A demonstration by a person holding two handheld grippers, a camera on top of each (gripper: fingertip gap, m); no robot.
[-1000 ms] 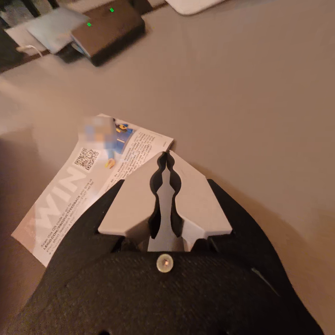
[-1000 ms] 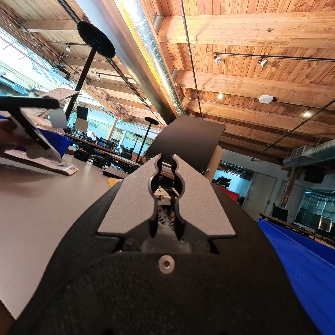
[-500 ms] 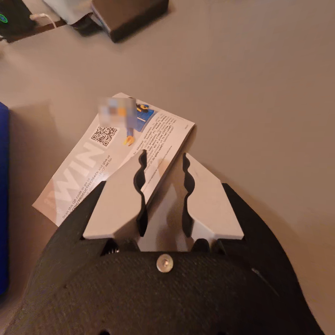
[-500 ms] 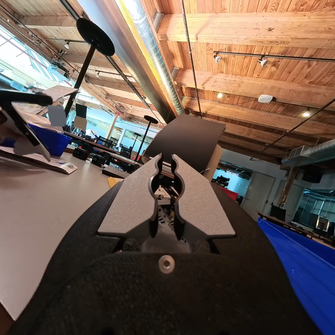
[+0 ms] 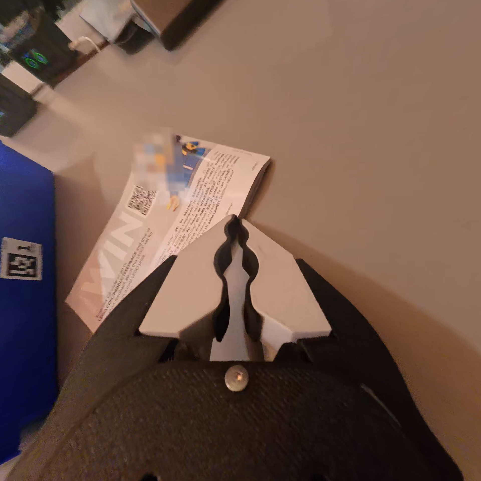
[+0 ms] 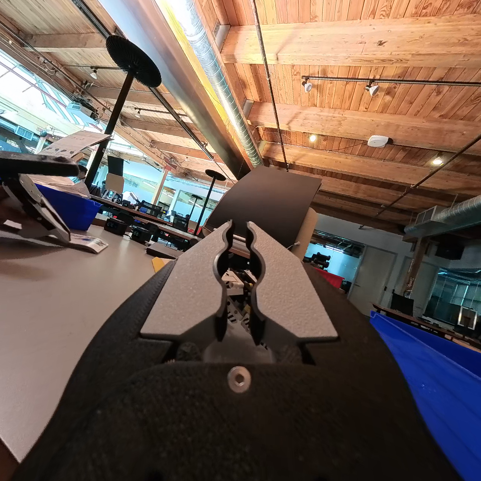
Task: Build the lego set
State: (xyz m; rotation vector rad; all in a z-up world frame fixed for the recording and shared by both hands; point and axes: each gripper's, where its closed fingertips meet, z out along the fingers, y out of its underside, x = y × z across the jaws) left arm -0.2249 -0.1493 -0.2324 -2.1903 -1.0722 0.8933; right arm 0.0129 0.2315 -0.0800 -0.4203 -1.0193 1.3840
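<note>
Your left hand-held gripper point(image 5: 236, 221) has its two grey fingers drawn together until the tips meet, right at the near edge of the instruction booklet point(image 5: 182, 208) lying on the grey worktop point(image 5: 364, 130); whether a page is pinched between the tips cannot be told; the booklet lies slanted, its folded edge toward the far right; a blue bin point(image 5: 26, 260) with a square marker stands just left of it, and dark boxes point(image 5: 182, 20) with green lights sit along the far edge; your right hand-held gripper point(image 6: 239, 226) rests low by the worktop, tilted up toward the wooden ceiling point(image 6: 364, 65); its fingers stand slightly apart, and a small white-and-black lego assembly point(image 6: 238, 291) sits between them, though contact is unclear; a blue bin point(image 6: 429, 377) lies to its right.
</note>
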